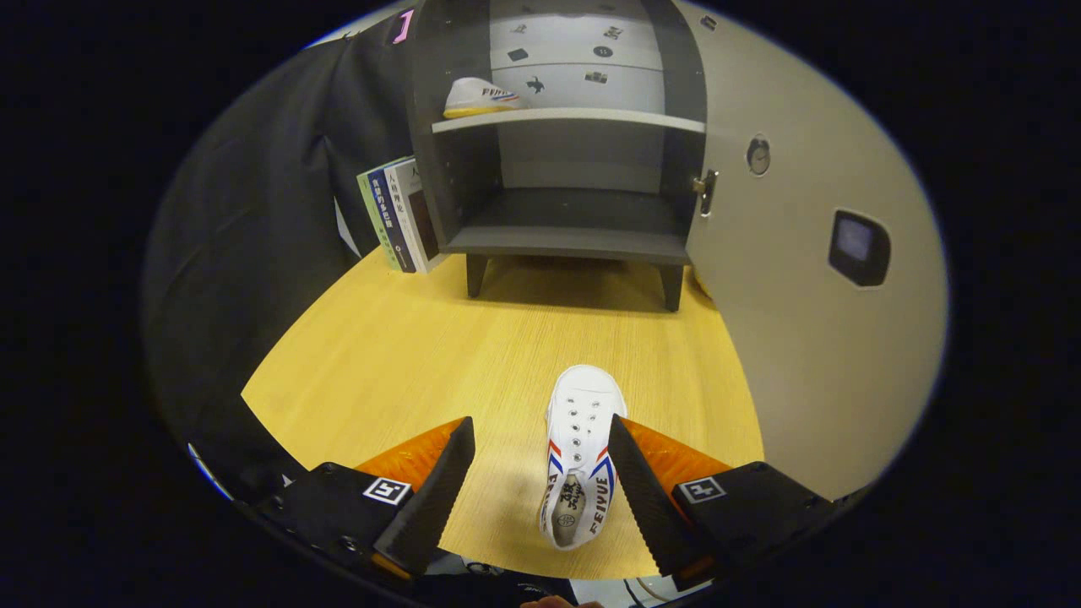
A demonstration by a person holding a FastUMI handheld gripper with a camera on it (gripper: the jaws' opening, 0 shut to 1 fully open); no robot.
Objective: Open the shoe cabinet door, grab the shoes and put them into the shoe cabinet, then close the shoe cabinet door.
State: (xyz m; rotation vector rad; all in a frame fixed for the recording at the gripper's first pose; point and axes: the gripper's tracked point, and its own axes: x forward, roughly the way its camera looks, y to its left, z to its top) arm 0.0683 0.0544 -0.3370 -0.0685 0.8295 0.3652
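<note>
Gripper [540, 481] fingers spread wide, nothing clamped. White shoe [579, 460] lies on the wooden tabletop [405, 355] between the fingers, close against the right finger [642, 498], well clear of the left; toe points ahead toward the cabinet, heel opening nearest the gripper. Shoe cabinet [570, 152] stands beyond the fingers, straight ahead, on short legs. Its door [811, 279] is swung open ahead and to the right. Second white shoe [480, 98] sits on the upper shelf, left side. Lower shelf bare. Books [399, 213] lean against the cabinet's left wall.
</note>
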